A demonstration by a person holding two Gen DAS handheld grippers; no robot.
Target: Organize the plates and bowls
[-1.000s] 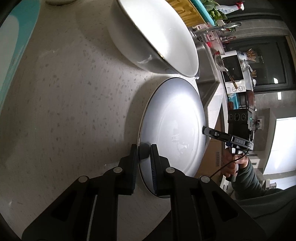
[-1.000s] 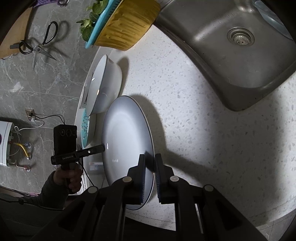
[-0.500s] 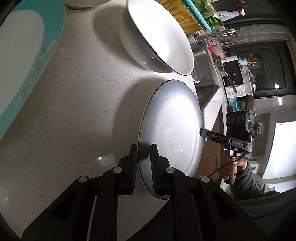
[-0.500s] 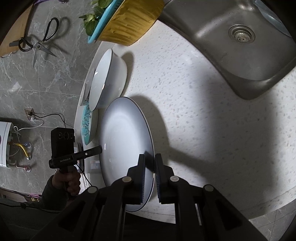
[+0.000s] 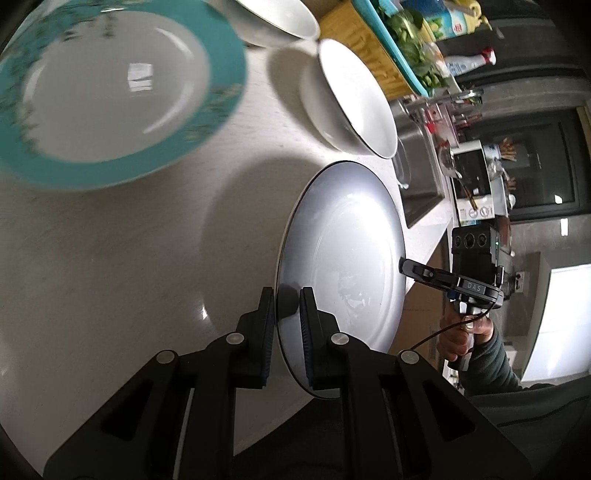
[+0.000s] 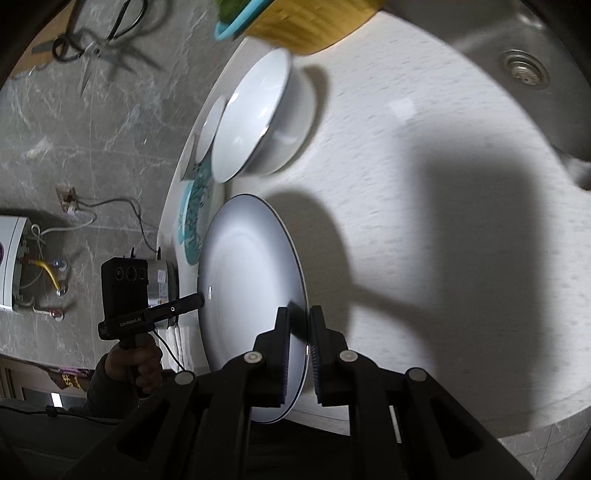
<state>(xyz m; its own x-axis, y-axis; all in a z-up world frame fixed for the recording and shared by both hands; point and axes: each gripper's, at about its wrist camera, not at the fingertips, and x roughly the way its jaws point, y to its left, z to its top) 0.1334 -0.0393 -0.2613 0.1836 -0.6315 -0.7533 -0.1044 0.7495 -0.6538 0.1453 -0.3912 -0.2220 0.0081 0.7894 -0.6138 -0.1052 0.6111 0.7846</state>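
A large white plate [image 5: 343, 258] with a thin dark rim is held above the counter by both grippers on opposite edges. My left gripper [image 5: 287, 299] is shut on its near rim. My right gripper [image 6: 298, 317] is shut on the opposite rim of the same plate [image 6: 247, 280]; it shows in the left wrist view [image 5: 406, 265] too. A teal-rimmed plate [image 5: 110, 92] lies on the counter beyond, also in the right wrist view [image 6: 194, 221]. A white bowl [image 5: 354, 107] stands nearby, also in the right wrist view [image 6: 258, 118]. A second white bowl [image 5: 277, 18] is further back.
A yellow basket [image 6: 314, 22] with a teal colander of greens stands behind the bowls. A steel sink [image 6: 524, 66] lies to the right. Scissors [image 6: 92, 40] hang on the grey wall. The speckled counter [image 6: 424, 184] ends in an edge near me.
Both grippers have carried the white plate up and toward the teal plate, which has come into full view in the left wrist view. The bowls now look further off.
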